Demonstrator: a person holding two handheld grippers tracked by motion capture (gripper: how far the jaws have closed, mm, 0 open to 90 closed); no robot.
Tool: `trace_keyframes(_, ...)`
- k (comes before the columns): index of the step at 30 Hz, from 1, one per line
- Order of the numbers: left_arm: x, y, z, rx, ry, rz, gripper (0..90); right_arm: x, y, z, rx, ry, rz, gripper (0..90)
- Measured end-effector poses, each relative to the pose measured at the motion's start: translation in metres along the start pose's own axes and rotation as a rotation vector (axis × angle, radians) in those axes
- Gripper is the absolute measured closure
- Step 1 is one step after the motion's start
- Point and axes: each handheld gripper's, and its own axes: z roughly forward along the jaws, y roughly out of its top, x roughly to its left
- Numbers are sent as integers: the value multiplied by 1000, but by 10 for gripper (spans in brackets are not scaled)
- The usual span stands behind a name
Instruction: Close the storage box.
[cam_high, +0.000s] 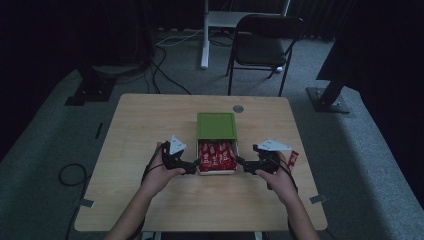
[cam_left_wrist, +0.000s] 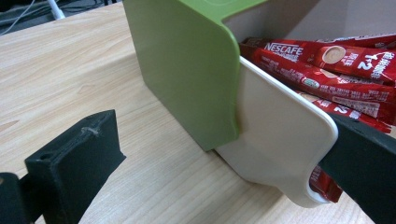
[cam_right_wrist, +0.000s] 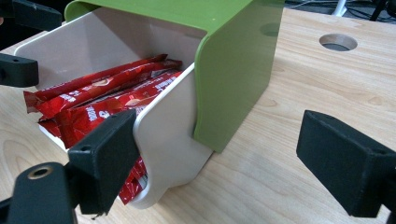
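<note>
High view: a white tray (cam_high: 218, 171) of red sachets (cam_high: 216, 155) is being slid half out of a green sleeve (cam_high: 215, 125) near the middle of the wooden table (cam_high: 150, 120). No writing is readable here. The left gripper (cam_high: 195, 165) is being held just left of the tray, the right gripper (cam_high: 240, 162) just right of it, both forearms coming in from the bottom edge, tips pointed inward at the tray. One loose red sachet (cam_high: 293, 158) is lying right of the tray, beside the right hand.

Left gripper view: "NESCAFE" is being read on a sachet (cam_left_wrist: 327, 53), with "1+2" and small Chinese print. The jaws are being held wide apart, straddling the tray's side wall (cam_left_wrist: 280, 140); one sits over the sachets inside, the other outside over the table, nothing pinched.

Right gripper view: sachet print is shown upside down, unreadable. The jaws are being held wide apart here too; one is lying against the tray wall (cam_right_wrist: 173, 140) on the sachet side, the other well clear over the table. Nothing is being clamped. The green sleeve (cam_right_wrist: 233, 70) is covering the tray's far half.
</note>
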Motion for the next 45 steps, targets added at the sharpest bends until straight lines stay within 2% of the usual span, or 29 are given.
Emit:
trace_keyframes(14, 7, 5, 8, -6, 22, -12, 11, -5, 6, 10, -6, -26, 10, 124)
trace_keyframes(27, 13, 11, 17, -8, 51, -3, 11, -10, 11, 18, -11, -53, 27, 111)
trace_keyframes(38, 20, 14, 26, -18, 67, -25, 11, -13, 16, 26, -16, -78, 37, 111)
trace_keyframes(45, 22, 16, 30, -21, 73, -15, 12, -14, 19, 29, -15, -97, 22, 111)
